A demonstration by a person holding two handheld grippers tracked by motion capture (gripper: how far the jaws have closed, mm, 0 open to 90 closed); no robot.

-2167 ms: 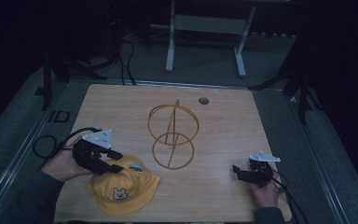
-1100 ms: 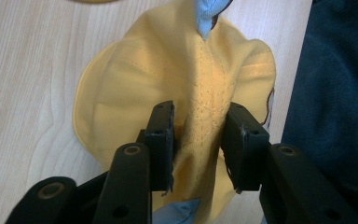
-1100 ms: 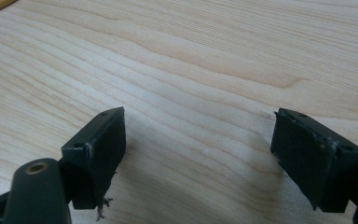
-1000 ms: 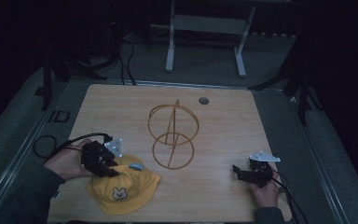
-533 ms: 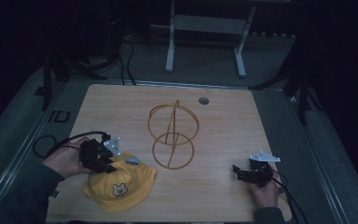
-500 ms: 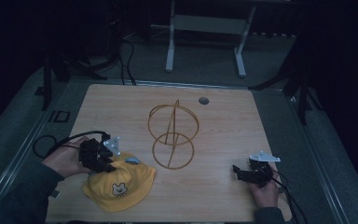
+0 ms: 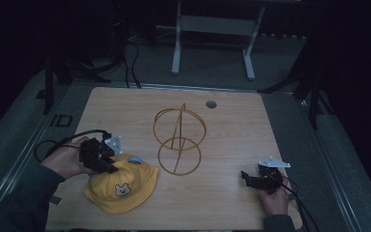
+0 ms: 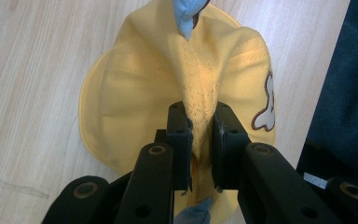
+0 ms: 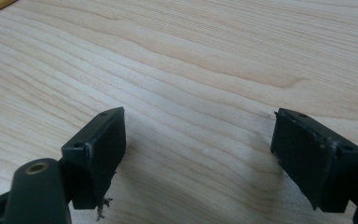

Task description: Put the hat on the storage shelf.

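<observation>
Lying near the front left corner of the wooden counter (image 7: 232, 125), a yellow hat (image 7: 121, 186) is seen in the high view, its embroidered bear face turned upward. The left tool (image 7: 107, 162) is held at the hat's rear left edge by the left hand (image 7: 67, 159), and a black cable (image 7: 60, 142) is looped behind it. In the left gripper view, a raised fold of the yellow fabric is pinched between the two black jaws, which are closed tightly on it along a stitched seam. A small light-blue piece (image 8: 189, 16) is seen at the far end of that fold, and a white, brown-edged patch (image 8: 265, 109) is sewn on the hat's side. The rest of the hat is spread on the counter below the jaws.

A gold wire stand (image 7: 178, 140), made of upright rings over a round base, is placed near the middle of the counter, just beside the hat but apart from it. The right tool (image 7: 251, 179) is rested low at the front right, well apart from the hat. In the right gripper view its jaws are spread wide, with bare wood between them.
</observation>
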